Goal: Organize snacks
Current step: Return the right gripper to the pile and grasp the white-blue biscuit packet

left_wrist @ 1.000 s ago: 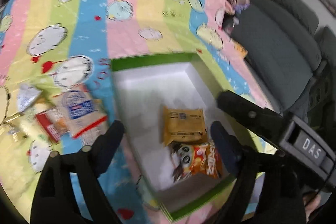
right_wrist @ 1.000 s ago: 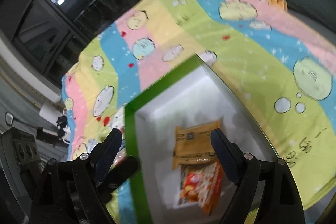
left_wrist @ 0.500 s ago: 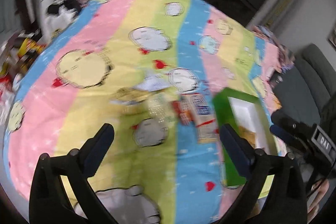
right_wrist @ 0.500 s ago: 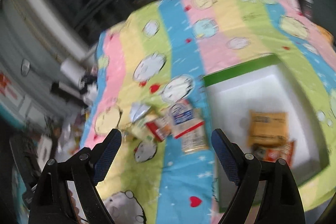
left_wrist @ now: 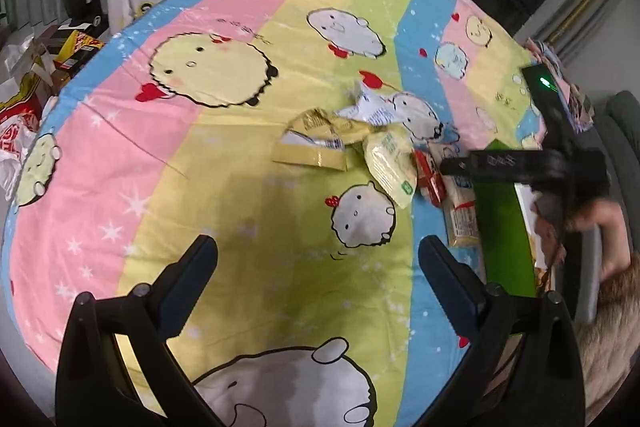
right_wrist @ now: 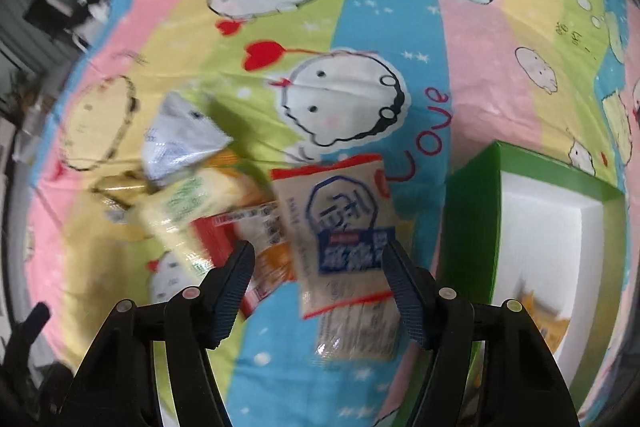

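Note:
Several snack packets lie in a heap on the striped cartoon bedsheet [left_wrist: 224,155]: a yellow foil packet [left_wrist: 310,147], a white crumpled packet [left_wrist: 370,109], a pale yellow packet [left_wrist: 390,167] and a red packet [left_wrist: 428,177]. A white packet with blue print [right_wrist: 340,227] lies beside a green box with a white inside [right_wrist: 536,239]. An orange packet [right_wrist: 548,323] lies in the box. My right gripper [right_wrist: 318,265] is open just above the white-and-blue packet. My left gripper [left_wrist: 316,259] is open and empty over bare sheet, short of the heap.
The right gripper's body [left_wrist: 520,167] and the hand that holds it show in the left wrist view over the green box [left_wrist: 504,231]. Bags and boxes [left_wrist: 60,47] clutter the floor past the bed's left edge. A grey sofa [left_wrist: 624,119] stands at the right.
Both grippers have swung away from the box toward the heap of packets. The right gripper has dropped close over the white-and-blue packet. The left gripper now faces bare sheet.

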Demonstrator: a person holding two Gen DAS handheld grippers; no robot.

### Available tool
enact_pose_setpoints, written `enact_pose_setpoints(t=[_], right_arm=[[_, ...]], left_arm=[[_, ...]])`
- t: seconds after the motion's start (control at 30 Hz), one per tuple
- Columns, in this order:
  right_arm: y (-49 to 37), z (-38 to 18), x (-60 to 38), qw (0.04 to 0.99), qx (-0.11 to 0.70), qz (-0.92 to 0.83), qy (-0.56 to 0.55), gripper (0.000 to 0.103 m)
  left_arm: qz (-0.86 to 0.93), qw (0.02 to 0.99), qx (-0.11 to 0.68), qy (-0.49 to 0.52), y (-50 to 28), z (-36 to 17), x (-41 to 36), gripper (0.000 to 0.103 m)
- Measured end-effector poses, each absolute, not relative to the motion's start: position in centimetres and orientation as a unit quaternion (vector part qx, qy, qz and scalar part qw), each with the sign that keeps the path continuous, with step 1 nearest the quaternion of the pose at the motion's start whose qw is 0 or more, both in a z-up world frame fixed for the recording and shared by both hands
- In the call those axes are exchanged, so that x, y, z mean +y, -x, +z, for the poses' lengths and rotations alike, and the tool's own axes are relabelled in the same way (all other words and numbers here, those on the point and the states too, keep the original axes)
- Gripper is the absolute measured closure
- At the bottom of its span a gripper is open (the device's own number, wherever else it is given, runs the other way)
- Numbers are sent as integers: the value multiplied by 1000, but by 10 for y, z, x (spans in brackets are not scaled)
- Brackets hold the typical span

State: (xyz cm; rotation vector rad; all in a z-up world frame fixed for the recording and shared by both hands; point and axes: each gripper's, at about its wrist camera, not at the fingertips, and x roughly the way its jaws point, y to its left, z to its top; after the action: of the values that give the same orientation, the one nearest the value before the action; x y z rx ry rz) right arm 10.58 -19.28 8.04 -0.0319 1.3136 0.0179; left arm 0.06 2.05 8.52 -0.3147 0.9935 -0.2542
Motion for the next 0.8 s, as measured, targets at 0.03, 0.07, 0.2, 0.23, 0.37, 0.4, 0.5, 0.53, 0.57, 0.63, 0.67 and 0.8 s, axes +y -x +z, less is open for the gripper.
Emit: enact_pose_setpoints(t=[0.03, 0.07, 0.2, 0.23, 0.37, 0.4, 0.5, 0.53, 0.57, 0.63, 0.67, 0.8], right_arm=[[-111, 75, -195, 786, 618, -2, 21, 34], [-115, 70, -197, 782, 622, -12, 26, 34], [-125, 65, -203, 779, 626, -5, 28, 34], [-126, 65, -205, 780, 626, 0, 25, 34], [-132, 63, -206, 775, 631, 10, 40, 34], [-132, 62, -205, 774, 632, 12, 43, 34], [-133, 59, -202, 767, 639, 19, 54, 34], [-132, 59, -202, 766, 641, 22, 56, 35], [-135, 59, -205, 766, 640, 25, 55, 36], [-136, 59, -208, 767, 638, 35, 57, 36], [-134, 59, -208, 767, 638, 40, 57, 36], [-116, 69, -208, 768, 637, 67, 16, 37]], left_arm=[[-122, 860, 474, 145, -1, 84, 18, 2], [-124, 860, 475, 140, -2, 83, 15, 2], [-138, 858, 477, 128, -5, 80, 5, 2], [-140, 859, 476, 125, -5, 80, 3, 2], [-144, 863, 471, 117, -5, 83, -3, 2], [-146, 863, 469, 117, -4, 84, -4, 2], [-149, 863, 467, 118, -3, 86, -6, 2], [-149, 863, 468, 118, -3, 87, -6, 2], [-149, 863, 468, 117, -2, 87, -7, 2], [-148, 865, 465, 115, 0, 89, -8, 2], [-147, 866, 464, 113, 1, 90, -9, 2], [-141, 869, 462, 108, 5, 92, -9, 2]])
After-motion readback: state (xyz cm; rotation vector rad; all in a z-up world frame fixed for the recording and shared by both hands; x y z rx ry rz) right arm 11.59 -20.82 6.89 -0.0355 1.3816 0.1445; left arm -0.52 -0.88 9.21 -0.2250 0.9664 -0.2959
